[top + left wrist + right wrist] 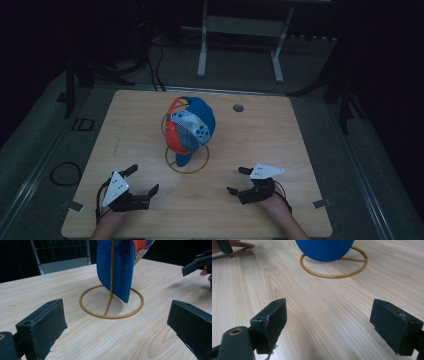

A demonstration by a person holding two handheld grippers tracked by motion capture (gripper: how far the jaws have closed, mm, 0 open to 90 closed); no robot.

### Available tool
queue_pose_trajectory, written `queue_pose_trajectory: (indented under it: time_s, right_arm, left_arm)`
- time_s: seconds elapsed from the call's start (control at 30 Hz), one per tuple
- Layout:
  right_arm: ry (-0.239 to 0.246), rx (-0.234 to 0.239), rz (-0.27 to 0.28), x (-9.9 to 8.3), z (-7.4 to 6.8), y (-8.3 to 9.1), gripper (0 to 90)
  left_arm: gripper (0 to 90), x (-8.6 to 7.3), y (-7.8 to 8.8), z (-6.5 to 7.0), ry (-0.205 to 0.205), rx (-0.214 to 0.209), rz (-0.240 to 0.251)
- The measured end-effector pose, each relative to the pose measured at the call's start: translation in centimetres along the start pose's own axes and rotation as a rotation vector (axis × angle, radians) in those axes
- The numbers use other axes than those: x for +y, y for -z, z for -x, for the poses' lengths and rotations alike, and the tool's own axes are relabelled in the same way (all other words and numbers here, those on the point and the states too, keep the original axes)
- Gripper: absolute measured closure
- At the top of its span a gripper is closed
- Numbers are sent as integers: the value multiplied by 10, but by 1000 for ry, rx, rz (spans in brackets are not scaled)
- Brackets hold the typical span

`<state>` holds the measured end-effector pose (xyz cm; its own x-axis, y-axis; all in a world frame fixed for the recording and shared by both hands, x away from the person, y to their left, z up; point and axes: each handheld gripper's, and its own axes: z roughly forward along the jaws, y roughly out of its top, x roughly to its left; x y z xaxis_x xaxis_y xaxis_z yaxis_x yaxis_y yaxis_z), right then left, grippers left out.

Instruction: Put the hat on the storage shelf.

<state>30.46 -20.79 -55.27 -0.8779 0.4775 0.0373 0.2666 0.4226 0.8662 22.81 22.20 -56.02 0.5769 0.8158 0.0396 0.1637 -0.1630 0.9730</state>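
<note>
Blue cap (pixel 200 120) with red and patterned panels, hanging on a thin gold wire stand (pixel 187 165) near the middle of the table (pixel 280 150). Brim pointing down, tip low inside the stand's round base ring. Looks soft and light, probably easy to squash or bend. Stand looks light too, so might tip or slide with a hard pull. Best spot to grab, at a guess: the stiff brim at the bottom, then lift up and off the wire.

Left hand-held gripper (pixel 141 181) near the front left of the table, jaws wide apart, nothing in them. Right hand-held gripper (pixel 239 180) near the front right, jaws also wide apart, nothing in them. Both well apart from the cap, one on each side, pointing in toward the stand.

Small round hole (pixel 238 108) in the table, far right of the cap. Dark floor, cables and a white metal frame (pixel 240 45) beyond the far edge.
</note>
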Motion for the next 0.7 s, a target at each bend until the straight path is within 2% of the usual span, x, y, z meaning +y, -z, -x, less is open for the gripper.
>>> queue_pose_trajectory:
  time_s: [0.1, 0.23, 0.3, 0.47, 0.7]
  right_arm:
    - [-12, -15, 12, -6, 4, 5, 140]
    - [-8, -36, -8, -13, 9, 6, 140]
    - [-17, -37, 1, -14, 11, 7, 140]
    - [26, -36, -10, -15, 16, 12, 141]
    - [22, -37, -3, -18, 22, 15, 142]
  left_arm:
    - [19, 0, -1, 0, 5, 1, 1]
    - [19, 0, 0, 0, 7, -1, 4]
    - [19, 0, 1, -1, 8, 2, 4]
    - [19, -1, 2, -2, 17, 5, 5]
    - [19, -2, 3, -2, 20, 6, 7]
